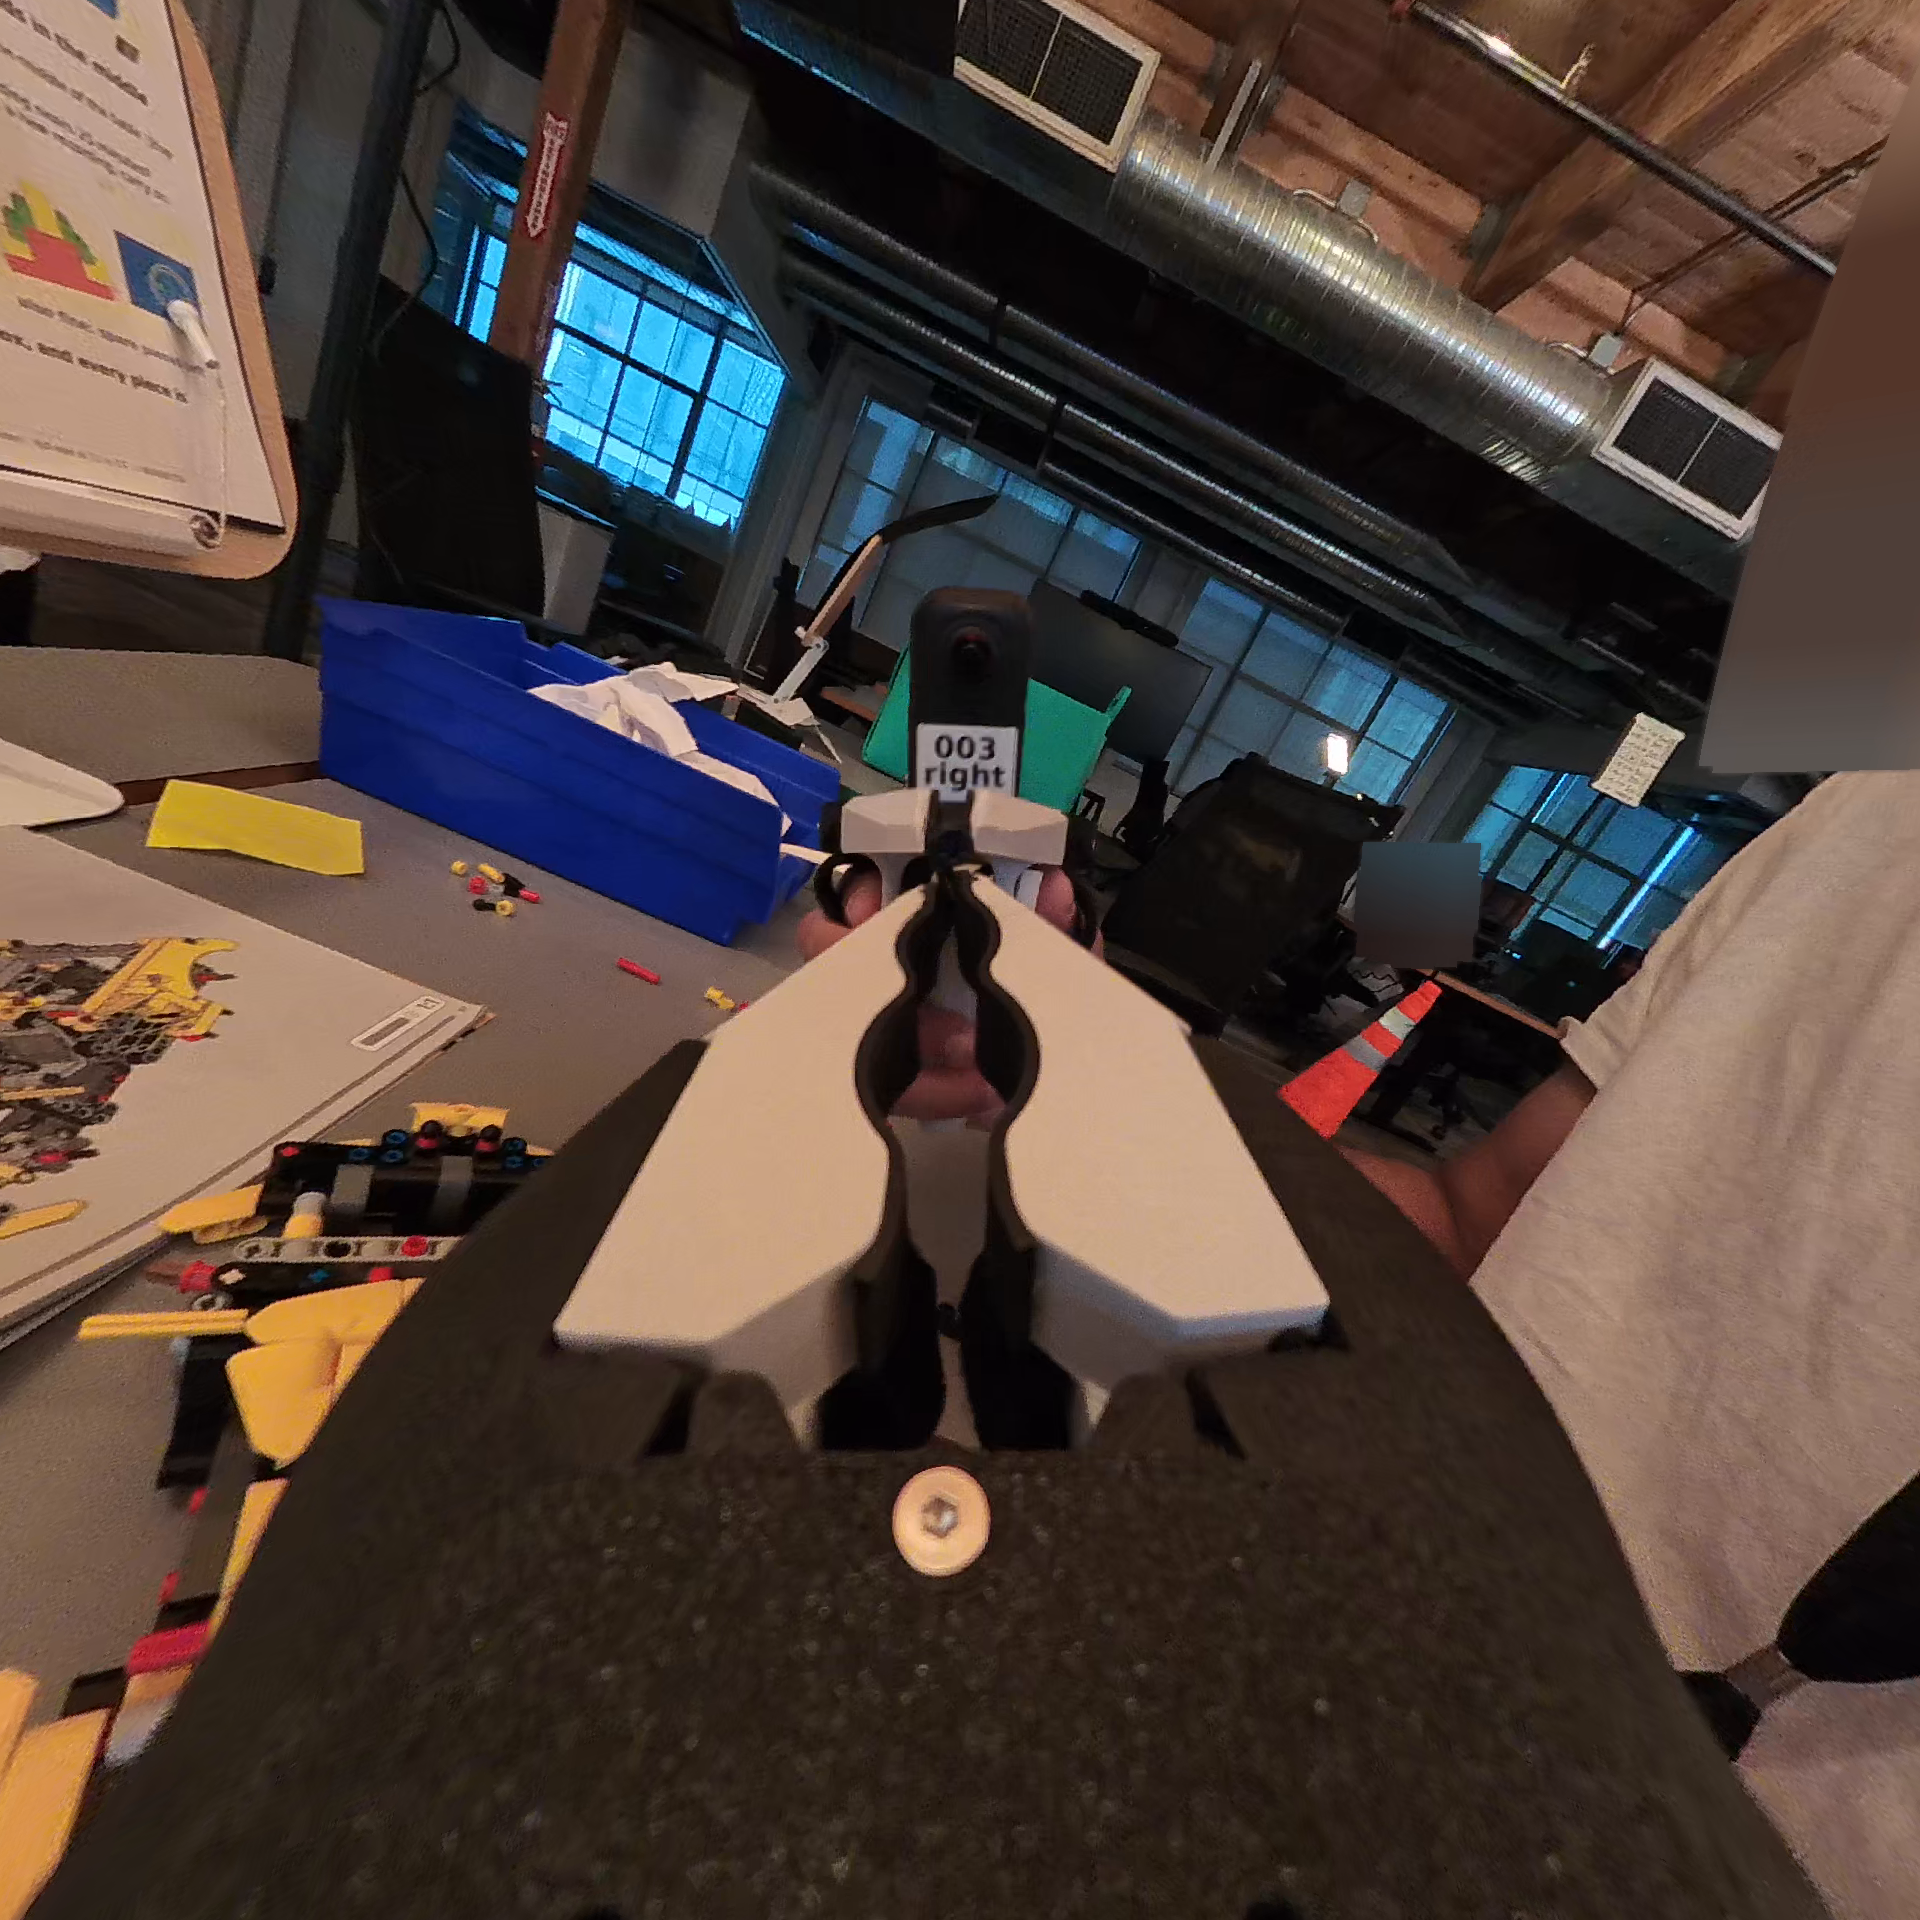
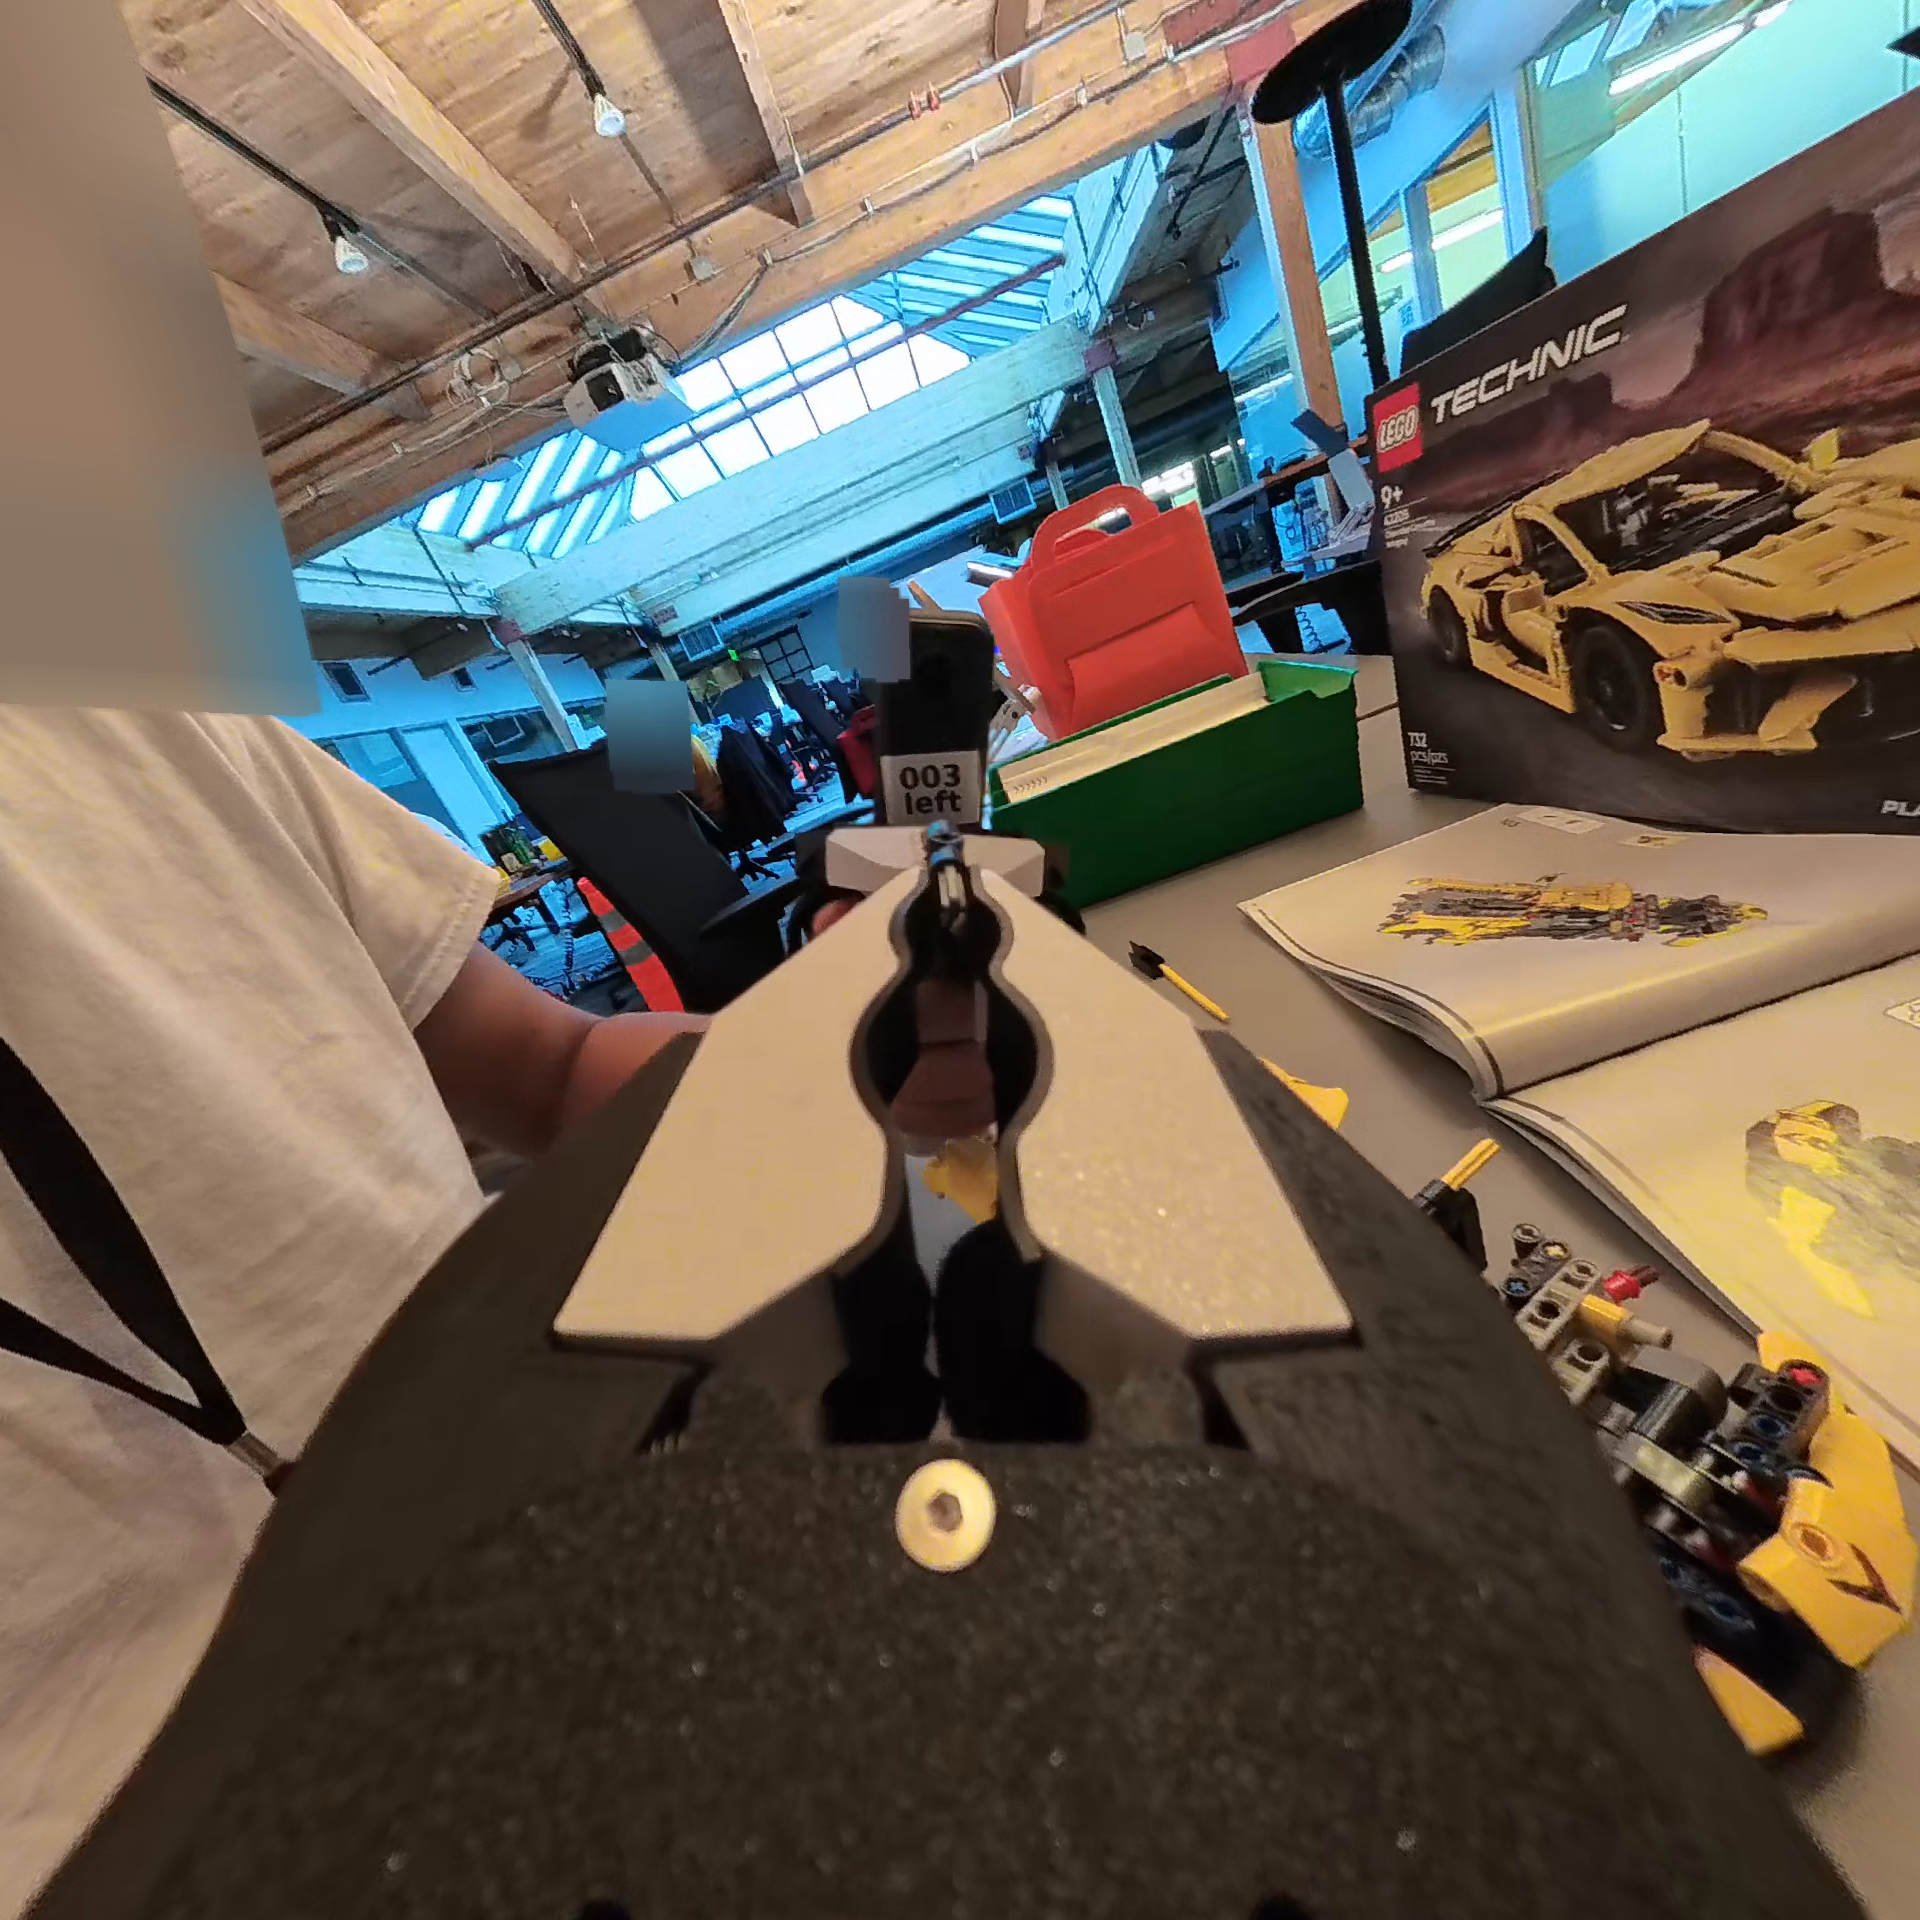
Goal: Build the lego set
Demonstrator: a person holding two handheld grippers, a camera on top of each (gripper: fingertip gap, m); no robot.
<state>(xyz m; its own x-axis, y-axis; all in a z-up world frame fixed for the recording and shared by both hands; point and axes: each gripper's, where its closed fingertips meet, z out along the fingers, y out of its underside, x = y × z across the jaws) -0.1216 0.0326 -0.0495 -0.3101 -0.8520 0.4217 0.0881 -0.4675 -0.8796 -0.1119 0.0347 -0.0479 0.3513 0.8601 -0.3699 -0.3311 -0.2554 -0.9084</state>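
1. Plainly, you held the two tools nose to nose above the tabletop [image 1: 582, 997], each one pointing at the other's camera.
2. Your right claw [image 2: 943, 894] had its fingers pressed together at the tips, pinching a small pin [image 2: 941, 850], dark with a blue end, that stuck out just past them.
3. Your left claw [image 1: 948, 894] also had its tips drawn together, right at that same small piece. Whether it truly gripped the piece or only touched it, I could not tell.
4. Meanwhile, the partly built car model [image 1: 343, 1247], black frame with yellow panels and red and blue pins, lay on the tabletop below and to the left of your left claw, well apart from both claws.
5. In the right wrist view, that model sat at the lower right, beside the open instruction booklet [image 2: 1558, 987].
6. Behind the booklet, the set's box [image 2: 1662, 571] stood upright, showing a yellow car.
7. A green bin [image 2: 1174, 790] stood left of the box, with a red bag [image 2: 1112, 613] behind it.
8. In the left wrist view, a blue bin [image 1: 540, 769] holding crumpled white paper sat farther back on the tabletop.
9. Near that bin's front lay a cluster of loose small pieces [image 1: 494, 888] and a yellow sheet [image 1: 255, 826].
10. An orange traffic cone [image 1: 1361, 1049] stood on the floor beyond the tabletop.
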